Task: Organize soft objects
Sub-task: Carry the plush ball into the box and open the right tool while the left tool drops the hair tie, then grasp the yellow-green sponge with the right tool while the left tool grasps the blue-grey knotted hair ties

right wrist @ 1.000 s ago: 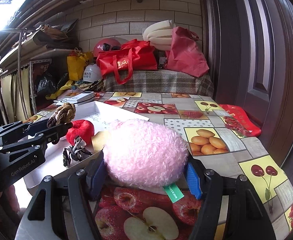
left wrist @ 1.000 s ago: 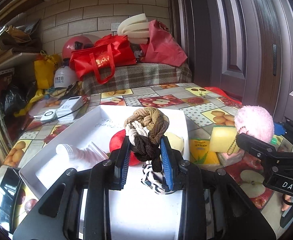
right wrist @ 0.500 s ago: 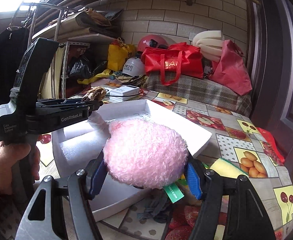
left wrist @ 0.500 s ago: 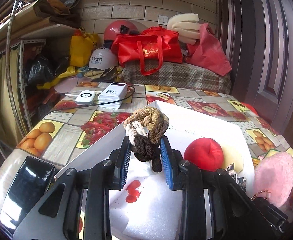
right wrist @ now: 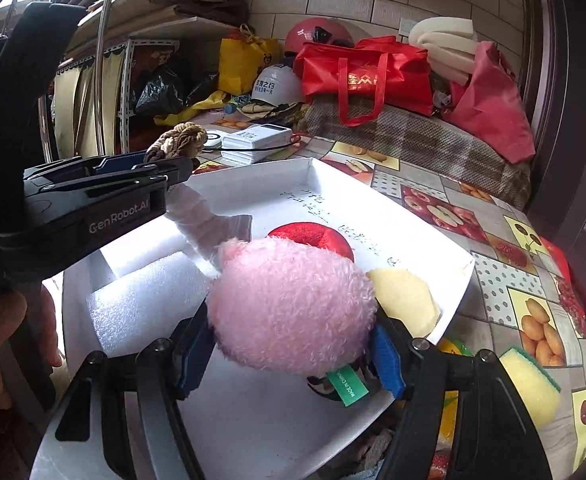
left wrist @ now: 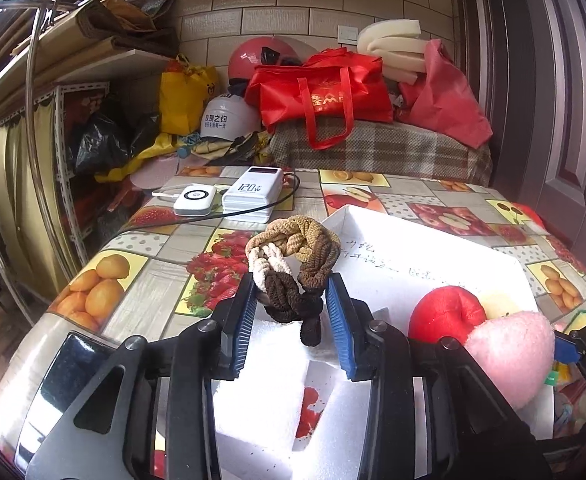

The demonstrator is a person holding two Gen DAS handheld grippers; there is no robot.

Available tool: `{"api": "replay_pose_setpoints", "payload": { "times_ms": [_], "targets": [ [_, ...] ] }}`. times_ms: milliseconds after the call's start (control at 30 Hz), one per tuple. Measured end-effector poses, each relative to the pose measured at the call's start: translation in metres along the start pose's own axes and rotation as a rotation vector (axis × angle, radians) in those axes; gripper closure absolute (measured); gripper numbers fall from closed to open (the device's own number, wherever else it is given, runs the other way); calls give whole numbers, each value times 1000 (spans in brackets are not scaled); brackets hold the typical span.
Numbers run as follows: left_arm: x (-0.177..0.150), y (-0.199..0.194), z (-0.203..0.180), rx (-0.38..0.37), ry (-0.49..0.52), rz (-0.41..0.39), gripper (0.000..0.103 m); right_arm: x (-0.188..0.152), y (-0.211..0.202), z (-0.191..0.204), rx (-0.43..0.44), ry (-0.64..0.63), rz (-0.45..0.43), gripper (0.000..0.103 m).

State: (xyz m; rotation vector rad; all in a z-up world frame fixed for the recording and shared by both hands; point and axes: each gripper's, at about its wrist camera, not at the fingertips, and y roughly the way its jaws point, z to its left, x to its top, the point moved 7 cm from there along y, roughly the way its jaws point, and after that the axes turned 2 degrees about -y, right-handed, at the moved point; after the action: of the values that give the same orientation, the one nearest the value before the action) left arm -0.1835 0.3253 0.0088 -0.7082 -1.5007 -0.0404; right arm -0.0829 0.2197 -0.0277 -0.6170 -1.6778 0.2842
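Note:
My left gripper (left wrist: 291,324) is shut on a braided brown, tan and cream hair tie (left wrist: 293,264) and holds it above the near left part of the white tray (left wrist: 433,256). My right gripper (right wrist: 291,354) is shut on a fluffy pink pompom (right wrist: 293,308) with a green tag, held over the tray (right wrist: 269,432). The pompom (left wrist: 511,356) also shows at the right of the left wrist view. In the tray lie a red plush ball (left wrist: 447,316), a pale yellow sponge (right wrist: 403,300) and white foam blocks (right wrist: 145,296). The left gripper (right wrist: 173,168) shows at the left of the right wrist view.
The table has a fruit-print cloth (left wrist: 141,280). Two white power banks (left wrist: 253,194) with a cable lie at its far side. A yellow-green sponge (right wrist: 529,380) lies right of the tray. Red bags (left wrist: 321,96), helmets and foam are piled behind. A metal shelf rack (left wrist: 33,140) stands left.
Both grippers have swung left and over the tray, each keeping its hold. The pompom has come from the table at the right of the tray to above the tray's middle.

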Motion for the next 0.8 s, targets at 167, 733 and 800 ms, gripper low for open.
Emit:
{"api": "replay_pose_setpoints", "payload": {
  "times_ms": [167,733,800],
  "targets": [
    [3,-12,9,31,-33,-65,0,1,-4,-2,-46,4,-14,19],
    [5,-39,10,23,-52,-164,0,3,-33,-21,-137,104,-131,16],
    [2,-43,4,6,-38,-162,0,2,-40,-29,-207,130,-145,16]
  ]
}}
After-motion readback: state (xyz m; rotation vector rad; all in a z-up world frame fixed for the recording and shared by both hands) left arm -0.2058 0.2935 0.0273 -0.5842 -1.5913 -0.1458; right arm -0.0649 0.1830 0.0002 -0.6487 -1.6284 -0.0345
